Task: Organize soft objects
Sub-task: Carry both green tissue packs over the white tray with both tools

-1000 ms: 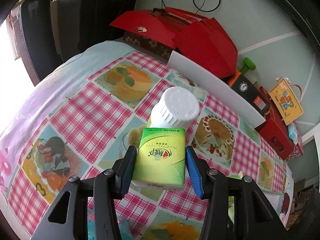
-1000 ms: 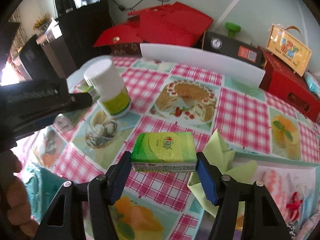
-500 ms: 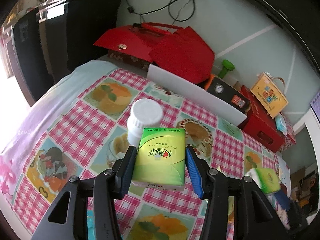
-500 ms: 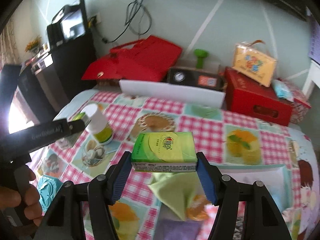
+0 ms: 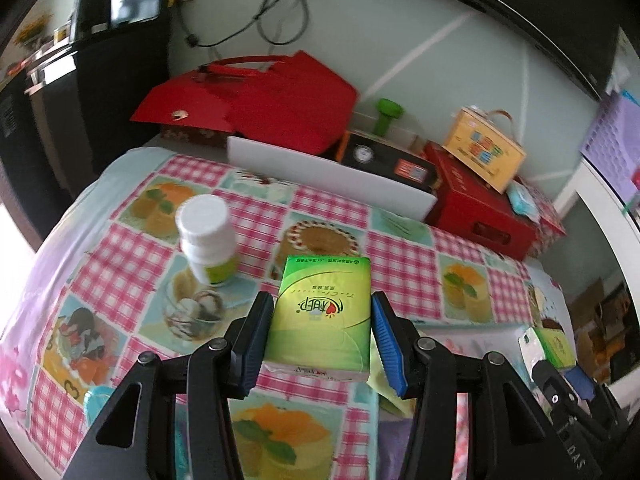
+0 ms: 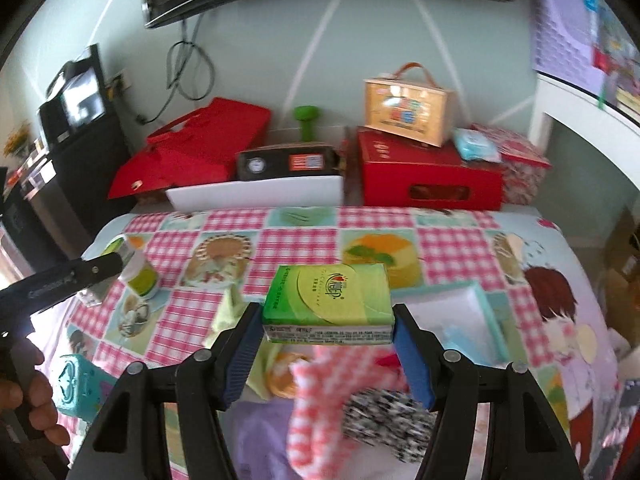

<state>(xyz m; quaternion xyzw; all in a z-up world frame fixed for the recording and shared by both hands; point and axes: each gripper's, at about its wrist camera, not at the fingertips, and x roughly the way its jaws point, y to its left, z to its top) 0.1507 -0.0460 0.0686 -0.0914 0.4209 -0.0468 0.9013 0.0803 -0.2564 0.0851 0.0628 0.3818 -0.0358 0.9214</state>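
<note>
My left gripper is shut on a green tissue pack and holds it above the checked tablecloth. My right gripper is shut on a second green tissue pack, held over a pile of soft cloths: a pink checked cloth, a black-and-white speckled cloth, a purple cloth and a yellow-green cloth. The right gripper with its pack shows at the lower right of the left wrist view. The left gripper's arm shows at the left of the right wrist view.
A white-capped bottle stands on the tablecloth at the left. A teal-rimmed white box lies to the right of the cloths. A teal tin is at the near left. A white tray and red boxes line the far edge.
Both grippers have risen and pulled back, each still holding its tissue pack. The right gripper has moved right, over the cloth pile. The bottle now lies farther from the left gripper.
</note>
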